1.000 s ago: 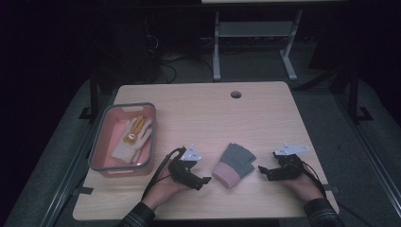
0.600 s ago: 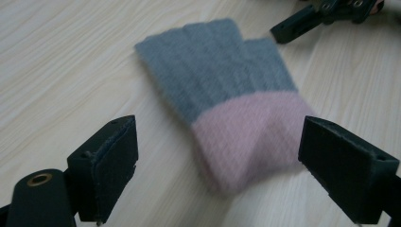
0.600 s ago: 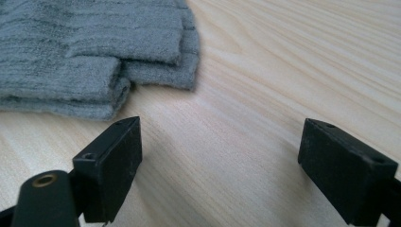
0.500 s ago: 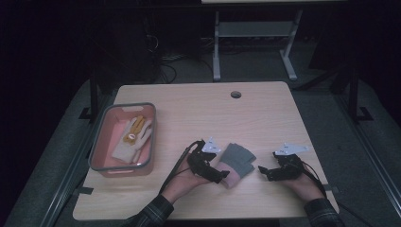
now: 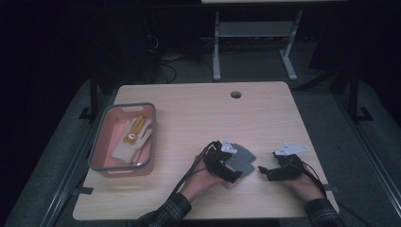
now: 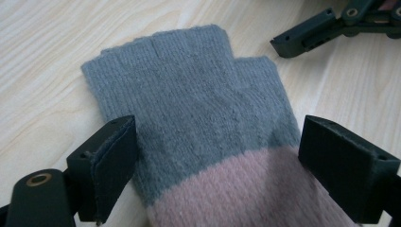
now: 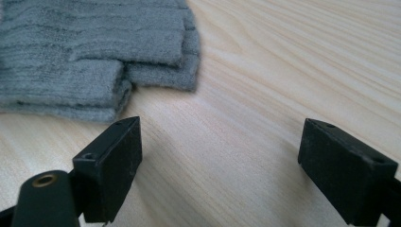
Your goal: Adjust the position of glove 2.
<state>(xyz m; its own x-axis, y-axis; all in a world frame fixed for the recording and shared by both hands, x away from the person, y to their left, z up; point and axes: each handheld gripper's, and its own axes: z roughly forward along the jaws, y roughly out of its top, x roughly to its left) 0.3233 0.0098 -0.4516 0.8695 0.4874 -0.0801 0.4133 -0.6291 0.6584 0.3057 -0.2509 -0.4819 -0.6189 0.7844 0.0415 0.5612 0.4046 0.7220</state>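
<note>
A fingerless knit glove (image 6: 198,109), grey with a pink cuff, lies flat on the wooden table (image 5: 198,113). In the high view its grey part (image 5: 244,157) shows just right of my left gripper (image 5: 231,169). My left gripper (image 6: 217,156) is open, one jaw on each side of the glove where grey meets pink. My right gripper (image 5: 265,171) sits a little to the glove's right, its jaws pointing left. In the right gripper view my right gripper (image 7: 217,161) is open over bare wood, with the glove's finger end (image 7: 94,52) ahead at upper left.
A pink bin (image 5: 99,142) with a grey rim stands at the table's left, with white and yellow gloves (image 5: 132,137) in it. A cable hole (image 5: 235,94) sits near the far edge. A tip of the right gripper (image 6: 326,26) shows beyond the glove.
My left gripper has moved right, from beside the glove to over its cuff end, and now straddles it. The right gripper has stayed in place.
</note>
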